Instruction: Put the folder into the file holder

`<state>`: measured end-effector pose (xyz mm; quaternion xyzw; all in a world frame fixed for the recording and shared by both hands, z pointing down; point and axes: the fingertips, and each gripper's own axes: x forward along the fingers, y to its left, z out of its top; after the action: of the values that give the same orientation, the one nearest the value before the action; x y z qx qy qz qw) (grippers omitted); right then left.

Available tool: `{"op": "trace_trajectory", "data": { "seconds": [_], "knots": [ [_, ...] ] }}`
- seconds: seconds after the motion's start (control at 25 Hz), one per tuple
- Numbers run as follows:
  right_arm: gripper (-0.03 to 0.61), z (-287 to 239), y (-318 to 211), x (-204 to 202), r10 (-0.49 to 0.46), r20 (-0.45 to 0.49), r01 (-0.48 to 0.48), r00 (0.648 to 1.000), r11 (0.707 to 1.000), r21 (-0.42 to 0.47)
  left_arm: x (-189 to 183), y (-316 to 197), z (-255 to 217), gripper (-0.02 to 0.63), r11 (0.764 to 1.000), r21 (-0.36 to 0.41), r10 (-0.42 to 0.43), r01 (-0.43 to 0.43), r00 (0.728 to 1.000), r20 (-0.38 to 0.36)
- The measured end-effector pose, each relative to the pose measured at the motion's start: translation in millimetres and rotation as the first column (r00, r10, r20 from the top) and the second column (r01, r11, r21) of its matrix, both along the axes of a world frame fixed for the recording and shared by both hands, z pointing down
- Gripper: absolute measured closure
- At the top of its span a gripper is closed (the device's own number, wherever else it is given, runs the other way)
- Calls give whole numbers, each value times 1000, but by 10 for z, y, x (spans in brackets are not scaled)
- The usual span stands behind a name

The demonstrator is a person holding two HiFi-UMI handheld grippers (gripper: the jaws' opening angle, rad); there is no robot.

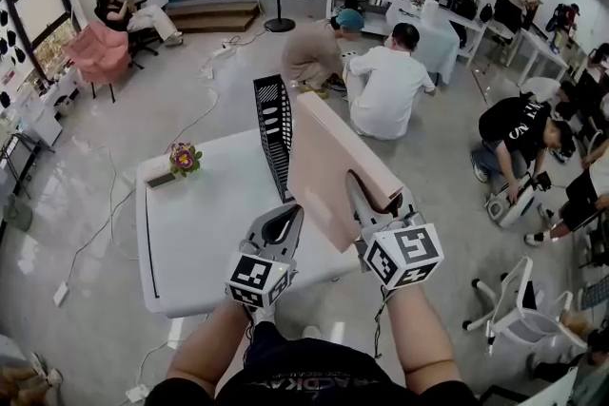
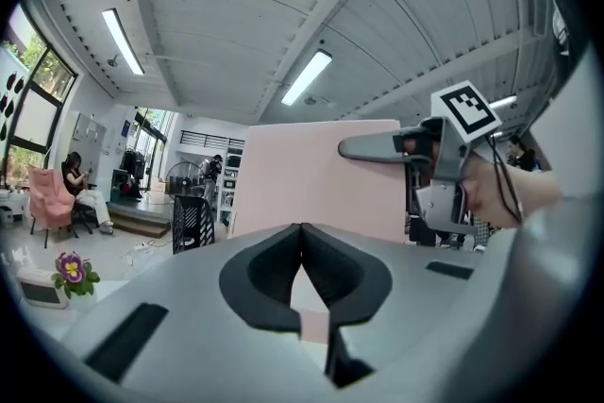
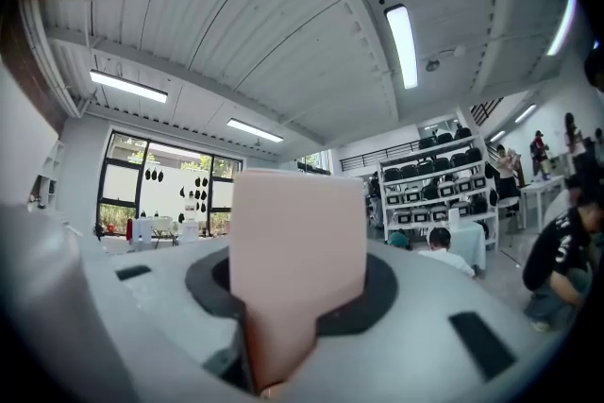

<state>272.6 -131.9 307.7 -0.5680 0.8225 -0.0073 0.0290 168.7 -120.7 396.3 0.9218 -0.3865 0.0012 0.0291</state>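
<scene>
Above the right half of the white surface [image 1: 190, 242] we see the pink folder [image 1: 328, 166] raised clear and tilted. Its near lower corner is pinched by the right gripper [image 1: 379, 200], and that gripper's own view shows the board filling the gap, with both pads pressing on its faces. The left gripper [image 1: 288, 216] hangs just to the left with its jaws pressed together on nothing, their tips meeting in front of the folder's broad face. The black mesh file holder [image 1: 275, 130] stands upright at the far edge of the surface, close beside the folder's far left corner; we cannot tell whether the two touch. We judge the step in hand to be the carry toward the holder, with insertion not yet begun. To do it well, we would turn the folder upright, line its thin edge up with the long axis of a slot, and lower it from above. A one-corner hold lets the board swing, so the free left gripper could steady the opposite edge. Release should wait until the bottom edge is seated between the dividers. No paper shows above the holder's rim, so we take it to be empty, though we cannot count its compartments. A small potted flower [image 1: 183, 159] sits to the left, apart from the holder and off the likely path.
</scene>
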Motion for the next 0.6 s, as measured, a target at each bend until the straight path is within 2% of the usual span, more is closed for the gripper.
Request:
{"op": "trace_trajectory", "data": {
  "seconds": [0.28,0.6],
  "knots": [
    [436,-209,-510,-355,71,7,-71,997,997,14,-395,-449,-99,609,999,2,33,-33,999,-1],
    [436,-318,-1136,-583,134,18,-134,991,990,32,-569,-1000,-90,609,996,0,89,-89,996,-5]
  ]
}}
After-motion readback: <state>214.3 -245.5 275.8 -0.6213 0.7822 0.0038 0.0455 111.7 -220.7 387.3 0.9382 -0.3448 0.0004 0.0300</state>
